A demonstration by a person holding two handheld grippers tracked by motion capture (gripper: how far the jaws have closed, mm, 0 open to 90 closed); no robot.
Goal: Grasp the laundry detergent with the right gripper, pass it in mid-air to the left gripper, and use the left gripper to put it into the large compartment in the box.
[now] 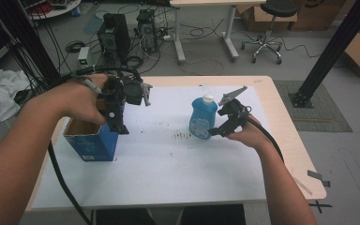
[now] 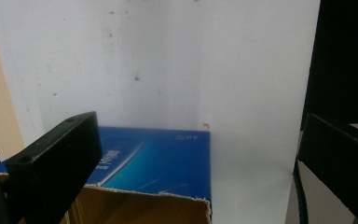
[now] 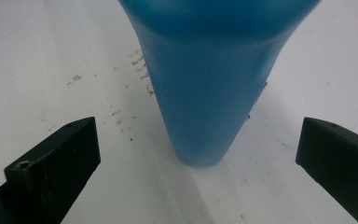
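High view showed left tongs (image 1: 122,123) spread apart above an open blue box (image 1: 90,140) at the table's (image 1: 168,178) left; right tongs (image 1: 217,131) gaped beside an upright blue bottle (image 1: 202,117) mid-table.

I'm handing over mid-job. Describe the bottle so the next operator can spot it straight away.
Start at the white mat covering the wooden table. Right of its centre stands the blue bottle, upright, with a white cap, just ahead of the open right tool. Its neighbour, the blue cardboard box on the left edge, is square and open-topped; the bottle is rounded and capped.
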